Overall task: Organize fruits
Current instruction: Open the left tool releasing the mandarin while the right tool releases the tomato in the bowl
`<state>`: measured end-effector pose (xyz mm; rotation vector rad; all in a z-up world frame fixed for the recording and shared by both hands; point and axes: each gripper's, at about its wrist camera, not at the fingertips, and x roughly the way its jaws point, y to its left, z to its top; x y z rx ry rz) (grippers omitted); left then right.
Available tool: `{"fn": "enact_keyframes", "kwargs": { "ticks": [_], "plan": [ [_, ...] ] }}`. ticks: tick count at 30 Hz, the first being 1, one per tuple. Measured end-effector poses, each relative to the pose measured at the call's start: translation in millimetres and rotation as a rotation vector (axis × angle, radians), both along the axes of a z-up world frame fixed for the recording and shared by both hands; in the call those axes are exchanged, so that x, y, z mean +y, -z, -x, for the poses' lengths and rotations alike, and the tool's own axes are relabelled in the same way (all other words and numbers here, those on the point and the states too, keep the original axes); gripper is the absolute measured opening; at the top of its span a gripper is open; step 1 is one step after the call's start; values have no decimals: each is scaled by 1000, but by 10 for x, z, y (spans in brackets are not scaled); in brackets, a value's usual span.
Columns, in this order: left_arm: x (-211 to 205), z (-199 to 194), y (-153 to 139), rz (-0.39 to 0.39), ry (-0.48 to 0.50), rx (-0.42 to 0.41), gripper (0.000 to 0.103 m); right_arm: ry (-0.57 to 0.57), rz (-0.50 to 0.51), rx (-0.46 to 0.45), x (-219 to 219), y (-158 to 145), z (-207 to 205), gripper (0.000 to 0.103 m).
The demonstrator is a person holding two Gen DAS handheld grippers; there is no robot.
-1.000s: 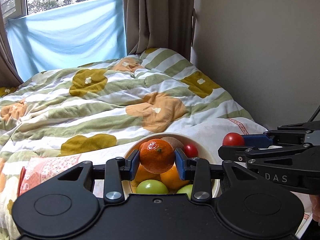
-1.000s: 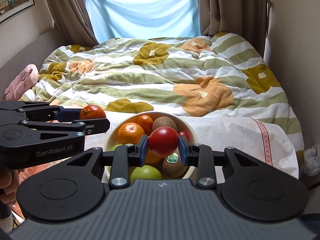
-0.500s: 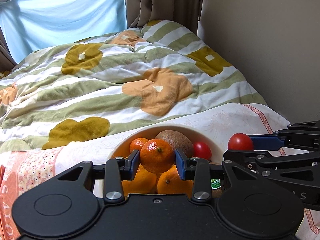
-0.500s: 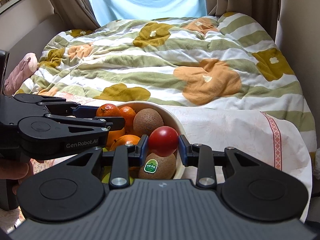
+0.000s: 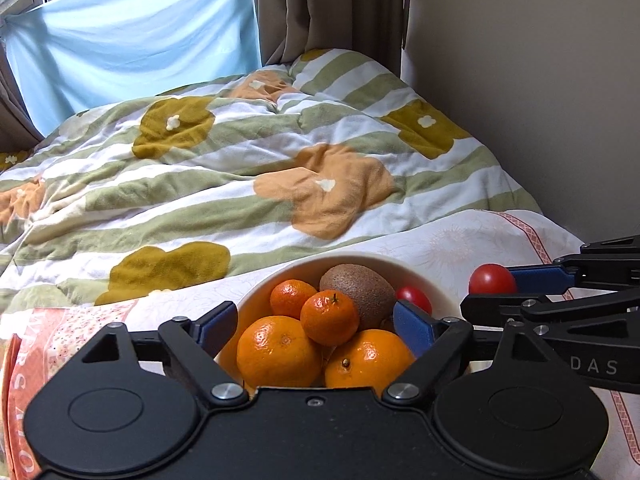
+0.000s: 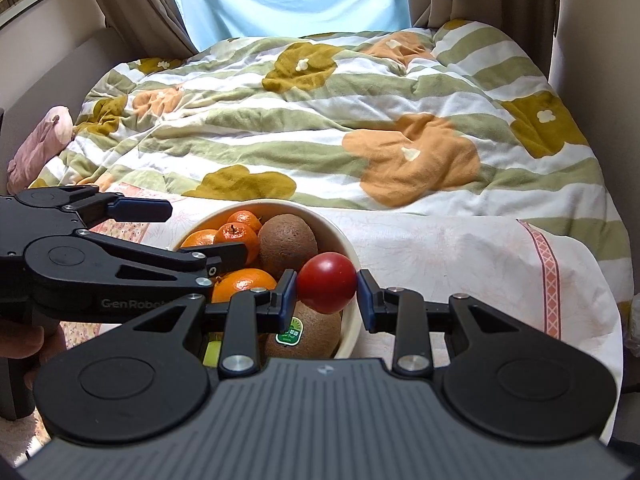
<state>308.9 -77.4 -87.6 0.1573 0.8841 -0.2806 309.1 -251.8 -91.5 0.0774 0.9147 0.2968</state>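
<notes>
At lower centre of the left wrist view, the mandarin (image 5: 329, 317) lies released in the bowl (image 5: 440, 286) as the left gripper (image 5: 316, 330) opens; the tomato (image 6: 327, 282) (clenched by the right gripper (image 6: 327, 294)) should be dropped next

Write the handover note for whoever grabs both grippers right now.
Left gripper: jaws opening over the bowl; its mandarin sits free on the pile, touching neither pad.
Right gripper: shut on the red tomato, above the bowl's right rim.
Done: mandarin in the bowl.
Left: release the tomato into the bowl, then pull both grippers clear.
</notes>
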Motion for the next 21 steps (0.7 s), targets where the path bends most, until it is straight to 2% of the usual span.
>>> {"fn": "enact_keyframes", "kwargs": {
  "ticks": [12, 21],
  "plan": [
    [444, 390, -329, 29, -127, -64, 95, -22, -10, -18, 153, -97, -29, 47],
    [614, 561, -335, 22, -167, -74, 95, -24, -15, 18, 315, 96, -167, 47]
  ]
}}
